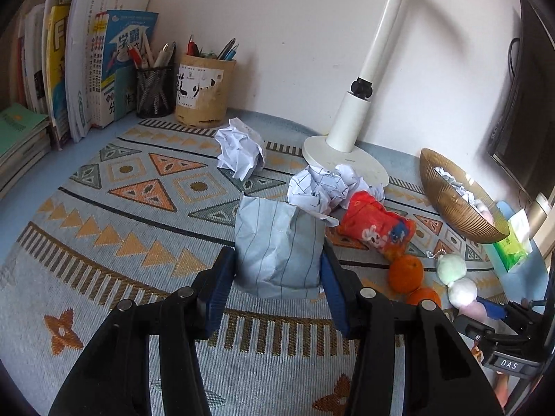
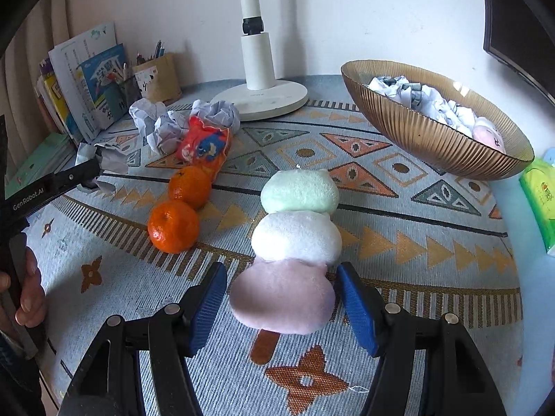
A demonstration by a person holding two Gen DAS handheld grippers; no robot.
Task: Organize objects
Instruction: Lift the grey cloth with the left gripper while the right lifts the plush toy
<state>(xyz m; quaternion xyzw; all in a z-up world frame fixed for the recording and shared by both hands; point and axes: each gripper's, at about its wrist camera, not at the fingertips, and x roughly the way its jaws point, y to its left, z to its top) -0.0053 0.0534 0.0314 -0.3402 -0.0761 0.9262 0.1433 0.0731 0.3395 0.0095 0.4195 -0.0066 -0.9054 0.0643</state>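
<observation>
Surface: blue desk top against a white wall, mostly covered by a woven mat [image 1: 114, 215] with orange and grey triangles and brown flower shapes.
Back left: upright books [image 1: 86, 66], a black mesh pen cup [image 1: 154, 92] and a tan pen holder [image 1: 204, 92] beside it, both full of pens.
Lamp: white lamp [image 1: 347, 131], its round base on the far edge of the mat.
Left gripper: left gripper [image 1: 277, 277] closed on a crumpled sheet of lined paper [image 1: 277, 246]; both blue pads press its sides, and the paper stands up between them.
Loose paper: two more paper balls, one [image 1: 241, 150] near the tan pen holder, one [image 1: 326, 187] against the lamp base.
Snack bag: red snack bag [image 1: 376, 223] just right of the held paper, touching the nearer paper ball.
Oranges: two oranges [image 2: 180, 208] side by side, the far one by the snack bag's end.
Right gripper: right gripper [image 2: 284, 301] partly open, straddling the pink end of a plush dango toy [image 2: 295, 242]; a small gap shows on each side, so the pads are not squeezing it.
Plush toy: lies on the mat, green, white and pink balls in a row with a brown stick towards the camera.
Bowl: amber ribbed glass bowl [image 2: 416, 131] at the right, holding crumpled paper and something pale pink.
Tissues: green tissue pack [image 2: 541, 201] just right of the bowl.
Person: a hand [image 2: 27, 287] on the left gripper's handle, at the left edge of the right wrist view.
</observation>
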